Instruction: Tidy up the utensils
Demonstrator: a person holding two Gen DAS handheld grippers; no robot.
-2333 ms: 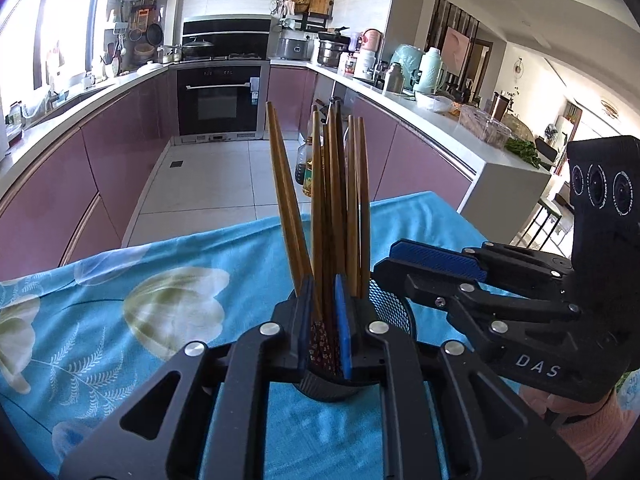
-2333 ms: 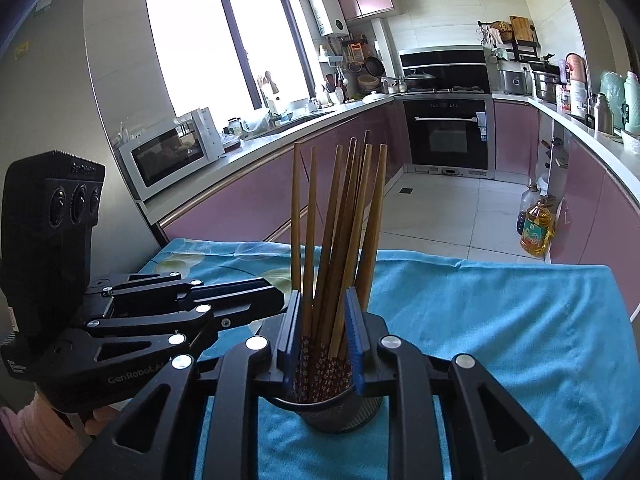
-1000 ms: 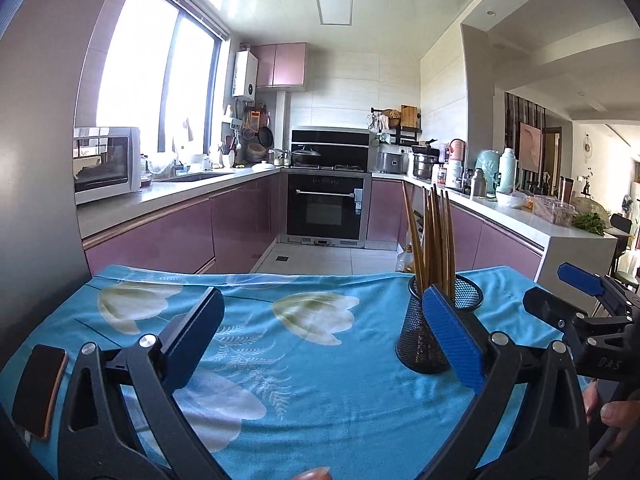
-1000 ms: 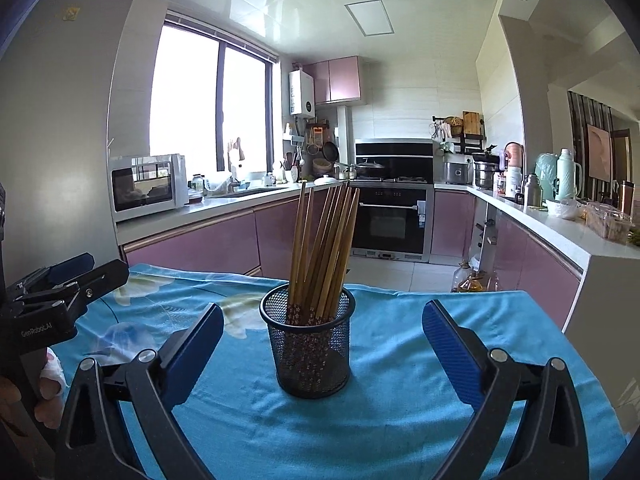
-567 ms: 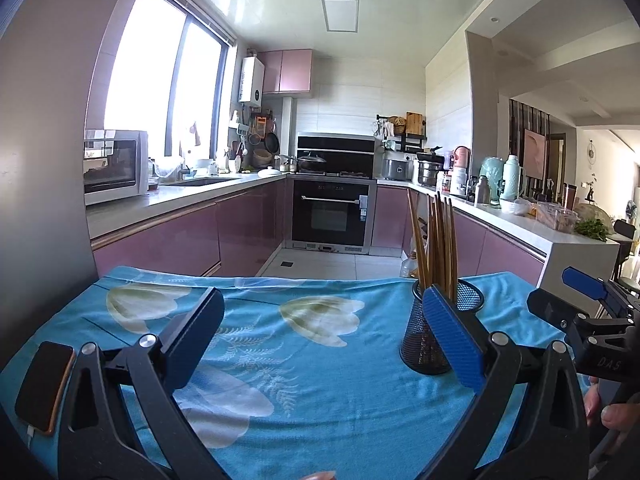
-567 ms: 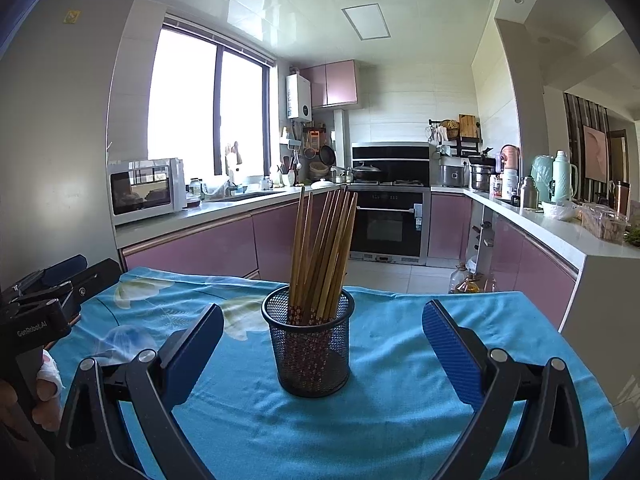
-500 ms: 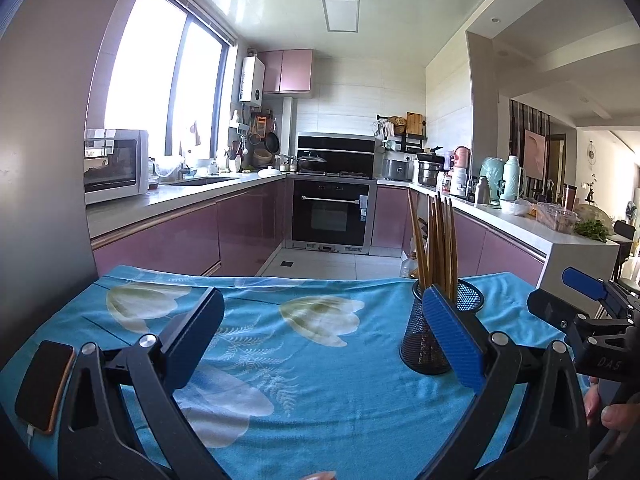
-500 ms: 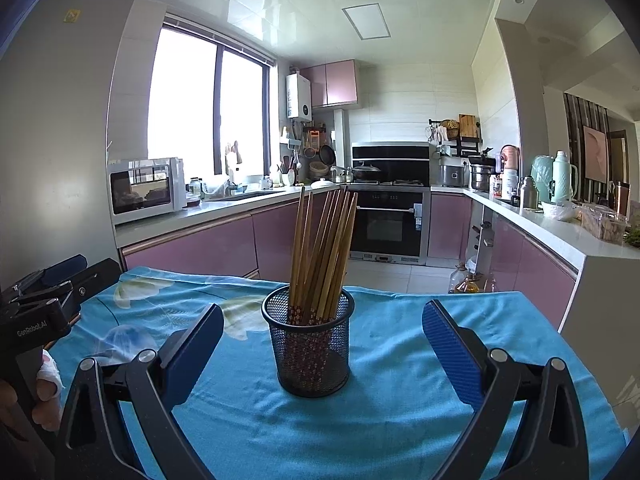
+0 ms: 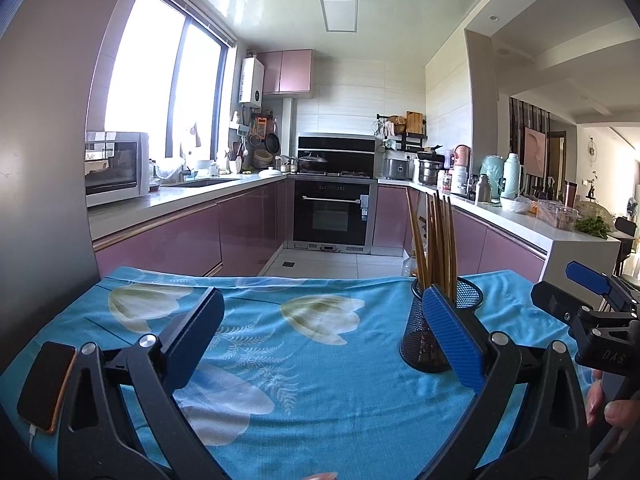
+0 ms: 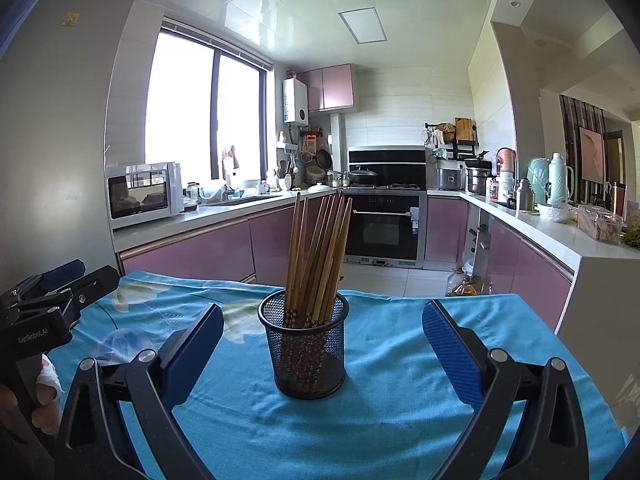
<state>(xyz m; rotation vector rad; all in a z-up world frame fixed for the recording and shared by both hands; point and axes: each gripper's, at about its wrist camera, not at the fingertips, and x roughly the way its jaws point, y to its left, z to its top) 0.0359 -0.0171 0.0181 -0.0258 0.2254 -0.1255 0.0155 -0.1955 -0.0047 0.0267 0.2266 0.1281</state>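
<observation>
A black mesh cup (image 10: pixel 308 354) stands upright on the blue floral tablecloth (image 10: pixel 392 412), holding several wooden chopsticks (image 10: pixel 320 256). My right gripper (image 10: pixel 322 344) is open and empty, its jaws wide apart, with the cup just ahead between them, not touched. My left gripper (image 9: pixel 320 336) is open and empty; the cup (image 9: pixel 430 344) stands partly behind its right finger (image 9: pixel 452 340). The right gripper also shows at the right edge of the left wrist view (image 9: pixel 592 312), and the left gripper at the left edge of the right wrist view (image 10: pixel 48 300).
A phone (image 9: pixel 46 386) lies at the cloth's front left corner. Behind the table is a kitchen with pink cabinets (image 10: pixel 192 256), an oven (image 10: pixel 382 232), a microwave (image 10: pixel 142 194) and a white counter (image 10: pixel 592 252) at right. The table's far edge drops to the tiled floor.
Both grippers, earlier shut on the chopsticks in the cup, let go, opened wide and drew back. Over the last half second nothing visibly moves.
</observation>
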